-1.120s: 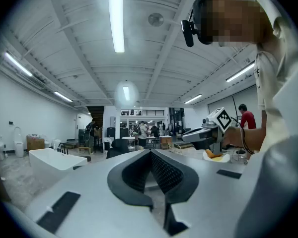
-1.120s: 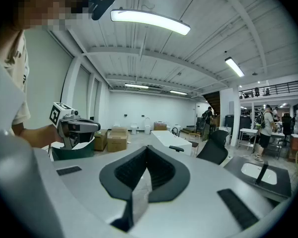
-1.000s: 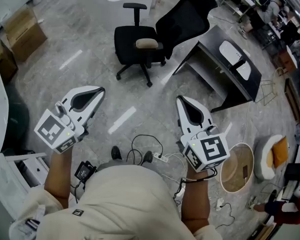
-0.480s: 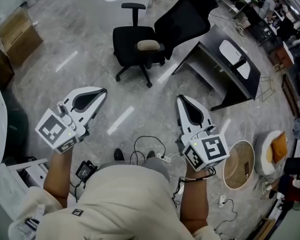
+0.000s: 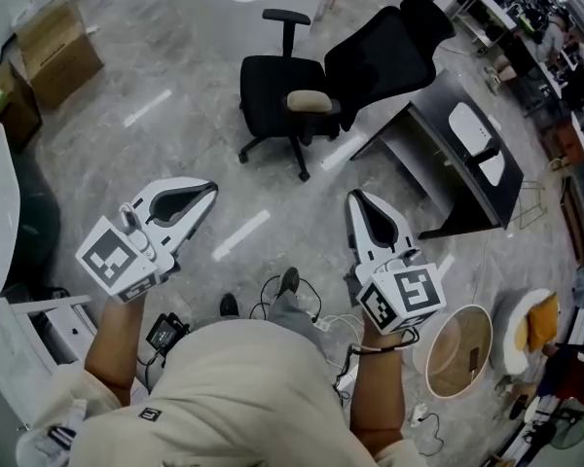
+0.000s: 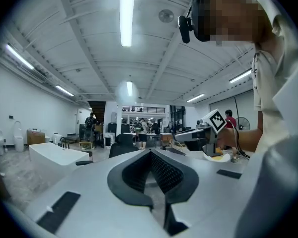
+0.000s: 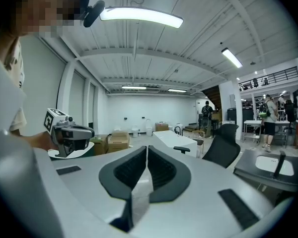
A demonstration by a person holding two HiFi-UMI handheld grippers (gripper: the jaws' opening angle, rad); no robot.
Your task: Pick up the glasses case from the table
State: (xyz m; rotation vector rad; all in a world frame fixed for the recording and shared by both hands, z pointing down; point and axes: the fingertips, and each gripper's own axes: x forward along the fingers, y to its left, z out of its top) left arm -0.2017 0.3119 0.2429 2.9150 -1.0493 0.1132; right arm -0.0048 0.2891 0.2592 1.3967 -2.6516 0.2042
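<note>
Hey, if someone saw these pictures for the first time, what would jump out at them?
The white left gripper and right gripper, both shut and empty, are held out over the grey floor in the middle of the head view. Beyond them a black chair stands at top centre, with a black desk to its right.

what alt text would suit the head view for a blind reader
From above, a person holds the left gripper and right gripper, both shut and empty, above a grey floor. A black office chair and a dark table stand ahead.
</note>
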